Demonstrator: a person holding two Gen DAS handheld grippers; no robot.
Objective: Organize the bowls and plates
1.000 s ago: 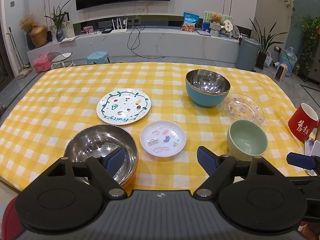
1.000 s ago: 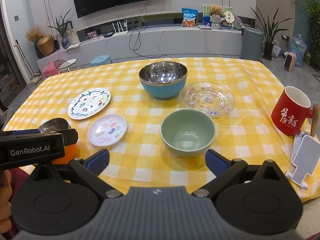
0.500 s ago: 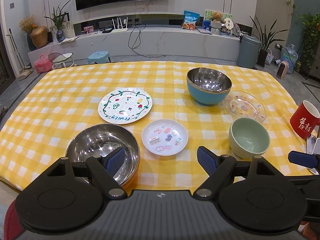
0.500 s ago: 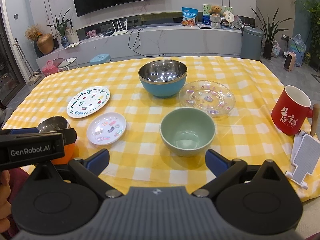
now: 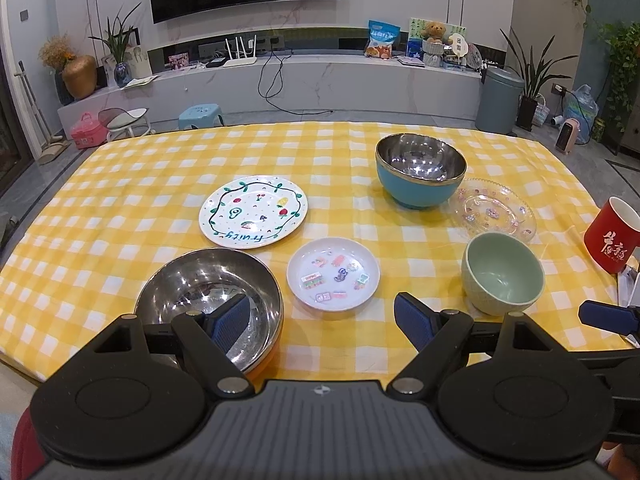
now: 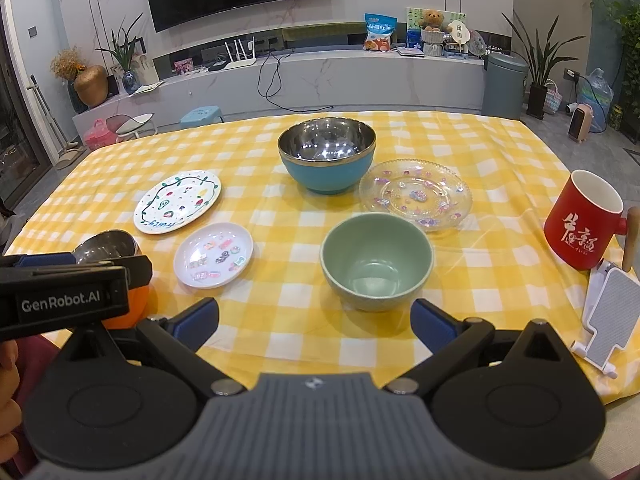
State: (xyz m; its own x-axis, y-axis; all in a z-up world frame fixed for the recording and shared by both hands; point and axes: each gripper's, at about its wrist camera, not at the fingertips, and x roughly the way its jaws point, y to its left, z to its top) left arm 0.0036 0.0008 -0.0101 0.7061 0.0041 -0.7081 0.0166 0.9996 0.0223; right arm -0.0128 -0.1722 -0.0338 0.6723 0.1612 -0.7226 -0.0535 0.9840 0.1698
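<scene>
On the yellow checked table stand a steel bowl with an orange outside (image 5: pixel 208 292), a white fruit plate (image 5: pixel 254 212), a small white sticker plate (image 5: pixel 333 274), a blue steel-lined bowl (image 5: pixel 420 170), a clear glass plate (image 5: pixel 494 212) and a green bowl (image 5: pixel 502 274). My left gripper (image 5: pixel 320 320) is open and empty; its left finger hangs over the steel bowl. My right gripper (image 6: pixel 314 320) is open and empty, just in front of the green bowl (image 6: pixel 376 260). The blue bowl (image 6: pixel 327 160), glass plate (image 6: pixel 416 194), fruit plate (image 6: pixel 178 202) and sticker plate (image 6: pixel 214 254) lie beyond.
A red mug (image 6: pixel 584 226) and a white phone stand (image 6: pixel 604 320) are at the table's right edge. The left gripper's body (image 6: pixel 64 296) shows at the left of the right wrist view. A TV cabinet stands behind the table.
Both grippers have drifted slightly, so the dishes sit a little lower in the left view. No dish has moved and both grippers stay open.
</scene>
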